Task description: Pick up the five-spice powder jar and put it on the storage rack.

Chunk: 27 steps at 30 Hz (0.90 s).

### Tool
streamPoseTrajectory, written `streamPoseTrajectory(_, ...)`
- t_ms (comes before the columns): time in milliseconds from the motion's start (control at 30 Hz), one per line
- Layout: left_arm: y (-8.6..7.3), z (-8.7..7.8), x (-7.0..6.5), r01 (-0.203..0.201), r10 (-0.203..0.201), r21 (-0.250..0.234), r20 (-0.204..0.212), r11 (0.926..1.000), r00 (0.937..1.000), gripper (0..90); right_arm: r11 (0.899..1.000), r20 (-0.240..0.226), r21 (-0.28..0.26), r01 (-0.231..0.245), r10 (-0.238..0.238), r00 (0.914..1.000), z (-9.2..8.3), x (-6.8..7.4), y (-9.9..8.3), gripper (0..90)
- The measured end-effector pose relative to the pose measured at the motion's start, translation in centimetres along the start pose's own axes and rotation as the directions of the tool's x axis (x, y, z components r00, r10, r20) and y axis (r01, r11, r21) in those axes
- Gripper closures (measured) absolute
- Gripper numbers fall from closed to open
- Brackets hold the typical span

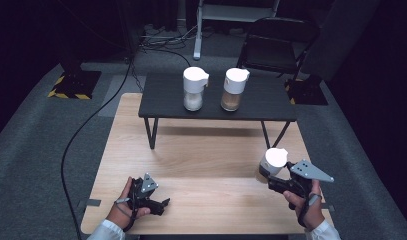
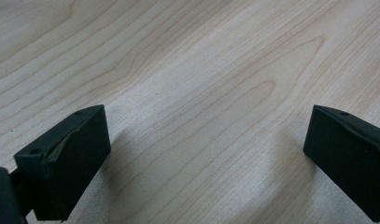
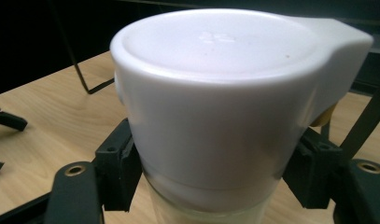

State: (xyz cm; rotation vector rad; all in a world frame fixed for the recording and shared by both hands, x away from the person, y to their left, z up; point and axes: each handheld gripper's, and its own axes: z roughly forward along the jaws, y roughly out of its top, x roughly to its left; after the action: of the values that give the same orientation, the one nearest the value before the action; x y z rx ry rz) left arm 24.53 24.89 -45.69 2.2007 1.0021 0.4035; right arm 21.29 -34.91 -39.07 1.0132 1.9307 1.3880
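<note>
Right gripper point(image 1: 269, 176) fingers pinch the white-lidded jar point(image 1: 272, 162); left gripper point(image 1: 163, 203) fingers spread; two jars point(image 1: 195, 88) stand apparently unobstructed beyond.

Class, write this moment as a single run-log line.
right hand-held gripper: shut on white-lidded jar, above wooden table | left hand-held gripper: open, empty | black shelf: two lidded jars

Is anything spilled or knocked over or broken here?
No, nothing stands out. Two white-lidded jars stand upright on the small black table. The right tool grips a third jar, upright too. No spill shows on the wooden table.
</note>
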Motion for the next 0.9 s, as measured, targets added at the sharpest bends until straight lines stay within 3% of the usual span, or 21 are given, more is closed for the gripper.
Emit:
streamPoseTrajectory(567, 0.0, 0.0, 0.0, 0.000, 0.000, 0.000, 0.000, 1.0000, 1.0000, 0.4, 0.999, 0.070, -0.045, 0.023, -0.020, 0.9973, -0.2, 0.3, 5.2, 29.9)
streamPoseTrajectory(900, 0.0, 0.0, 0.0, 0.000, 0.000, 0.000, 0.000, 1.0000, 1.0000, 0.4, 0.999, 0.095, -0.028, 0.023, -0.021, 0.9952, 0.4, 0.1, 8.3, 29.8)
